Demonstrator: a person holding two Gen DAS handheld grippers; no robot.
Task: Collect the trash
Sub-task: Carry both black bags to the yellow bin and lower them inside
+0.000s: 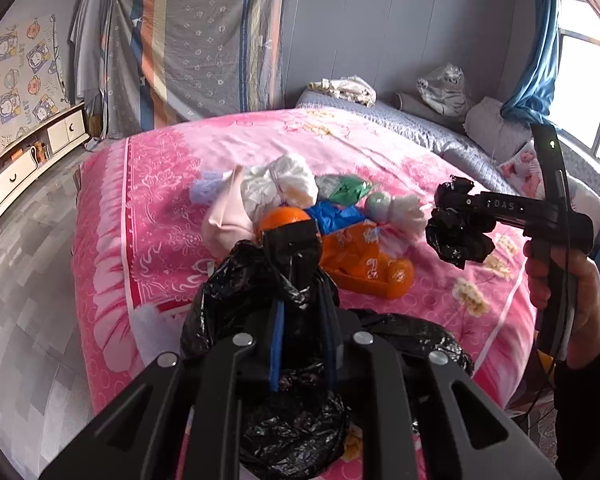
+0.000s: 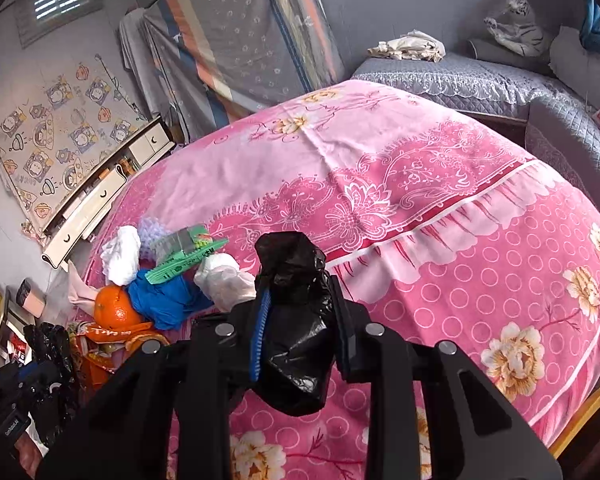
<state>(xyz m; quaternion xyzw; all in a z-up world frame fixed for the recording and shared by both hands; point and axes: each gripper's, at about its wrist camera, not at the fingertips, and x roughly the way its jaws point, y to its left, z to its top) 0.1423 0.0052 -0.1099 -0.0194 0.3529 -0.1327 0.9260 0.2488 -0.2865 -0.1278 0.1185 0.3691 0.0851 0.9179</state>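
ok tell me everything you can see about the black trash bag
The black trash bag is thin, glossy, crinkled plastic, not yet spread open. Each gripper has pinched a bunched part of it: the left gripper near the trash pile, the right gripper further right. Between them it sags onto the pink bedspread.

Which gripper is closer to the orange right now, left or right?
Left. The left gripper, shut on the black bag, is right in front of the orange. The right gripper holds another part of the bag off to the side.
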